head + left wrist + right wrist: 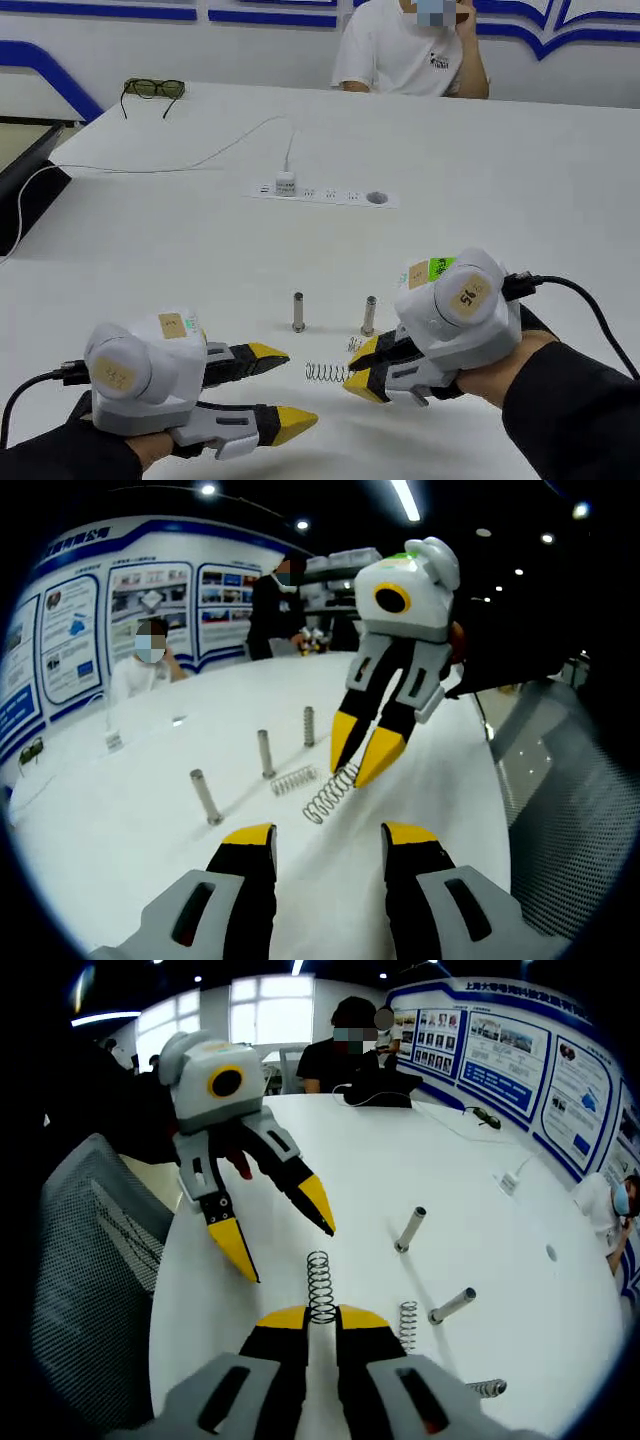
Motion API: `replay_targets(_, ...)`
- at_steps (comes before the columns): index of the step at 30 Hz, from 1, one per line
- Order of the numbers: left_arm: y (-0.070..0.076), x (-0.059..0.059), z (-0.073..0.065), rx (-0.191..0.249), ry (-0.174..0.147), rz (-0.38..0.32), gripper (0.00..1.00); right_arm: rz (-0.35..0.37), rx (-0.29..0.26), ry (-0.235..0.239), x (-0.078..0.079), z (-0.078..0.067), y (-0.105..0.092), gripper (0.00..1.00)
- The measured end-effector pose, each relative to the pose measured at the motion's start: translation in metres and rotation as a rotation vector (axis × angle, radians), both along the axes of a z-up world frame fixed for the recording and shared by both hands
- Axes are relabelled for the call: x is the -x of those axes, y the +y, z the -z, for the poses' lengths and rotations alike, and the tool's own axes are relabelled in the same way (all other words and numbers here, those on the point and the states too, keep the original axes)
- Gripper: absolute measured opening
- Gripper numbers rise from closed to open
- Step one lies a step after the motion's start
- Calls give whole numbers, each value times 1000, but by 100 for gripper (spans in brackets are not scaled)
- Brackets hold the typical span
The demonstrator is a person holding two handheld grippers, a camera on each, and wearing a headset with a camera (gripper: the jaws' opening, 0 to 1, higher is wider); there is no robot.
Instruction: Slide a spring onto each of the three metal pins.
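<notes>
**A:** Start at the left. What is the left gripper (pixel 285 388) doing?

**B:** Its jaws are apart with nothing between them. It sits low over the table (pixel 150 250) and points across at the work.

**A:** And the pins?

**B:** Two bare ones stand upright, the left pin (pixel 298 312) and the middle pin (pixel 369 315). The third pin (pixel 485 1388), at the right end of the row, looks to have coils round it. It is small in the picture, though, so I wouldn't swear to that.

**A:** Springs?

**B:** A loose spring (pixel 353 345) lies on the table near the foot of the middle pin. The held spring (pixel 325 372) lies just in front of the pins. One end is pinched between the tips of the right gripper (pixel 375 372), whose jaws are together on it. The rest of it sticks out free toward the left gripper.

**A:** How will it handle?

**B:** It looks like thin wire, so I'd judge it very light and soft along its length. Held by one end it will likely droop and wobble. A hard squeeze across the coils could flatten them or flick it away.

**A:** So where should it be held?

**B:** The last few coils will do, gripped gently, so the free mouth stays clear to go over a pin top. If it wanders, the left gripper could steady it near the middle. The pins look stiff, but I can't tell whether they are fixed to the table, so a sideways knock might tip one.
</notes>
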State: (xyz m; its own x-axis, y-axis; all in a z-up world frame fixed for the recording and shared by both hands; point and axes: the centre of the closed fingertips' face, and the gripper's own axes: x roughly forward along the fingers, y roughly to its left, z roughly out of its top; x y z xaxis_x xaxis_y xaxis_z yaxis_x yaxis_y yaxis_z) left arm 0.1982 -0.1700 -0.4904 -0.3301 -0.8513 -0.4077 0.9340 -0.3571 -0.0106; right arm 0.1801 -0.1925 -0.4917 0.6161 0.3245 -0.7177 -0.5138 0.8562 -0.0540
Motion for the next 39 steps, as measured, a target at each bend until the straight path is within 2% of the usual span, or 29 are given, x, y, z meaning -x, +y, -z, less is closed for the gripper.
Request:
replay_targets(8, -1, 22, 1, 10, -48, 98, 26, -56, 13, 38, 14, -2, 10, 11)
replay_targets(13, -2, 27, 4, 10, -66, 123, 21, -74, 20, 62, 19, 0, 13, 11)
replay_targets(18, -1, 28, 10, -3, -107, 142, 13, -96, 21, 78, 21, -1, 17, 11)
replay_targets(27, -2, 27, 10, -7, -116, 135, 12, -108, 11, 46, 15, -14, 21, 11)
replay_targets(39, -4, 32, 5, 1, -99, 128, 11, -114, -30, -30, 3, -36, 33, 11)
